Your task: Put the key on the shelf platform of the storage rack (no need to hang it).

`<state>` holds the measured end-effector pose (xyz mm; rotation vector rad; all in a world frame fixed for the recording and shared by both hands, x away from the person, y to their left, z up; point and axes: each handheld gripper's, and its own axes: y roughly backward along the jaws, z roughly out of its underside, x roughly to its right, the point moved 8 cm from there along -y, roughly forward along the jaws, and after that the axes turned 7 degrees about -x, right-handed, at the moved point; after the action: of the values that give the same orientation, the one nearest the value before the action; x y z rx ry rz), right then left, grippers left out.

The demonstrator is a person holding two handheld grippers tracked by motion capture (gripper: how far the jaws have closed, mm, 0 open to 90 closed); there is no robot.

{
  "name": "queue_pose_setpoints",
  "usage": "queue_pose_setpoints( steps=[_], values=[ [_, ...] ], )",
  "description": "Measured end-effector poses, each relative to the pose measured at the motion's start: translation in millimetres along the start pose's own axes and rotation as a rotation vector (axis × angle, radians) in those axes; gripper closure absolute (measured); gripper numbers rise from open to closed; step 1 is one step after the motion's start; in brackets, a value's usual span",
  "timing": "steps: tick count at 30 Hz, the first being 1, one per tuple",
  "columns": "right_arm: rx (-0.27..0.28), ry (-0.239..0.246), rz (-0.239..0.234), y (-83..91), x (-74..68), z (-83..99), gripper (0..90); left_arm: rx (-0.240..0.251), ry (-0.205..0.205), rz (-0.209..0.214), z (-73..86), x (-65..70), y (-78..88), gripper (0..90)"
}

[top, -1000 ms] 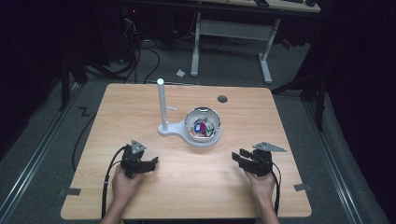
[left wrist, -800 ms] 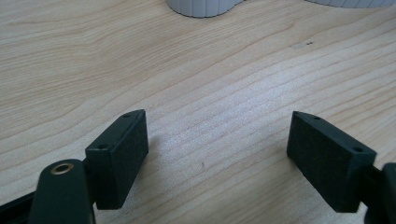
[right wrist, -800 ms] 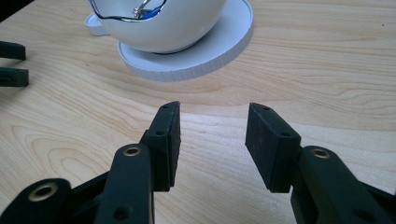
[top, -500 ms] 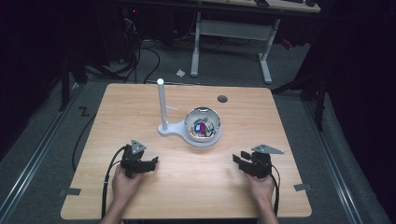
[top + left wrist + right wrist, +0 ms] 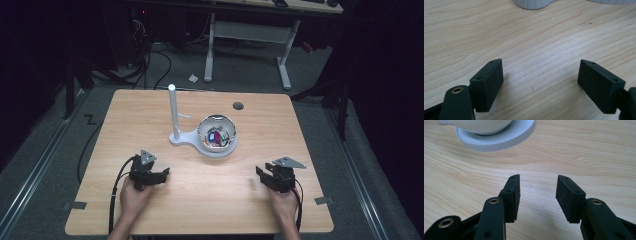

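Nothing moved: white bowl stand (image 5: 216,137) sits far of both empty grippers, left gripper (image 5: 161,176) wide, right gripper (image 5: 262,176) narrower.

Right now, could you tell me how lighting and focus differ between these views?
High view: table lit, surroundings dark, bowl contents small and unclear. Left gripper view: bright, soft shadow by the left gripper. Right gripper view: bowl base blurred, right gripper sharper.
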<state>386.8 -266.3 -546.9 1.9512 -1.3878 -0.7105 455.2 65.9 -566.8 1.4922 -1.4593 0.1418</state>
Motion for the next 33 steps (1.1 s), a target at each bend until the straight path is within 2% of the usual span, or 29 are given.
queue_pose_setpoints(
  steps=[4,6,12,24,28,33],
  values=[
    [-0.002,-0.023,0.013,0.9,7.8,3.7,54.5,0.001,0.001,-0.002,-0.2,-0.1,0.0,20.9],
    [-0.003,-0.015,0.027,1.5,11.0,4.7,54.4,0.002,0.004,-0.003,-0.2,0.0,0.0,20.9],
    [-0.007,-0.033,0.039,1.1,16.8,9.8,53.2,0.001,0.002,-0.002,-0.2,-0.1,0.0,20.9],
    [-0.023,-0.022,0.085,1.0,25.2,20.0,52.0,0.002,0.004,-0.004,-0.3,0.0,-0.2,21.0],
    [-0.053,-0.020,0.094,-6.0,27.4,27.1,49.3,0.003,0.006,-0.005,-0.4,0.1,-0.4,21.0],
    [-0.054,-0.005,0.107,-7.5,27.7,29.4,48.3,0.003,0.005,-0.005,-0.3,0.0,-0.3,21.0]
  ],
)
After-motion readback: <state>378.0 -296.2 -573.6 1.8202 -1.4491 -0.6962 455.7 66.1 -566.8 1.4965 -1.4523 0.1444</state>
